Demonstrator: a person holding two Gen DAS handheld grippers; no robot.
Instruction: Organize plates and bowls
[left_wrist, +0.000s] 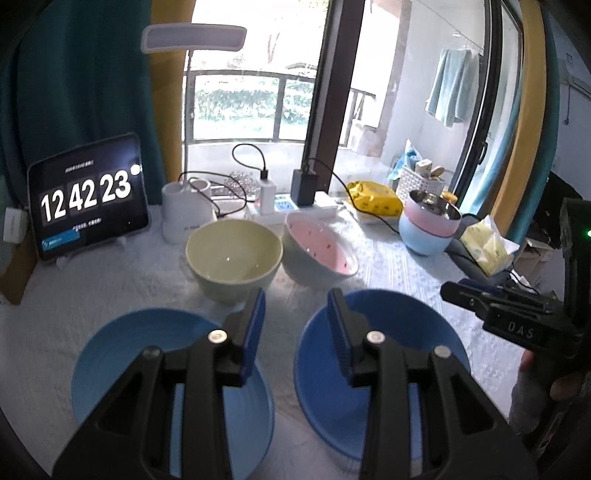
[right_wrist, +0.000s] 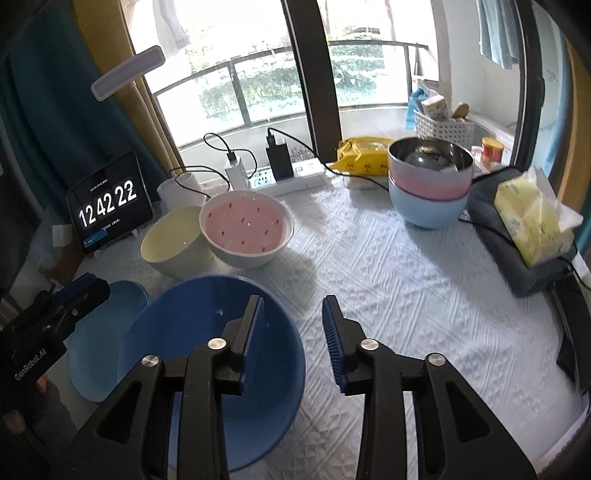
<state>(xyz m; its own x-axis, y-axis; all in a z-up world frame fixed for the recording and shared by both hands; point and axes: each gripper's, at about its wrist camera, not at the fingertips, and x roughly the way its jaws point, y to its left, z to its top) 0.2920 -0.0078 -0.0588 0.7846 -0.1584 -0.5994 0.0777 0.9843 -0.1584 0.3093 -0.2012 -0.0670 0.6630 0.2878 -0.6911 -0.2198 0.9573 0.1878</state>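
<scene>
- table (right_wrist: 424, 295) had a white textured cloth on it
- two blue bowls (left_wrist: 388, 369) up front, yellow bowl (left_wrist: 232, 254) and pink bowl (left_wrist: 321, 251) sat behind, touching

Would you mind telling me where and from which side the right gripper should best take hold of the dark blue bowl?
Probably by the rim. The dark blue bowl sits upright and open, its thin wall flaring outward, so one finger can go inside and one outside. Its right edge is nearest the right gripper and faces bare cloth, while the light blue bowl crowds its left.
</scene>
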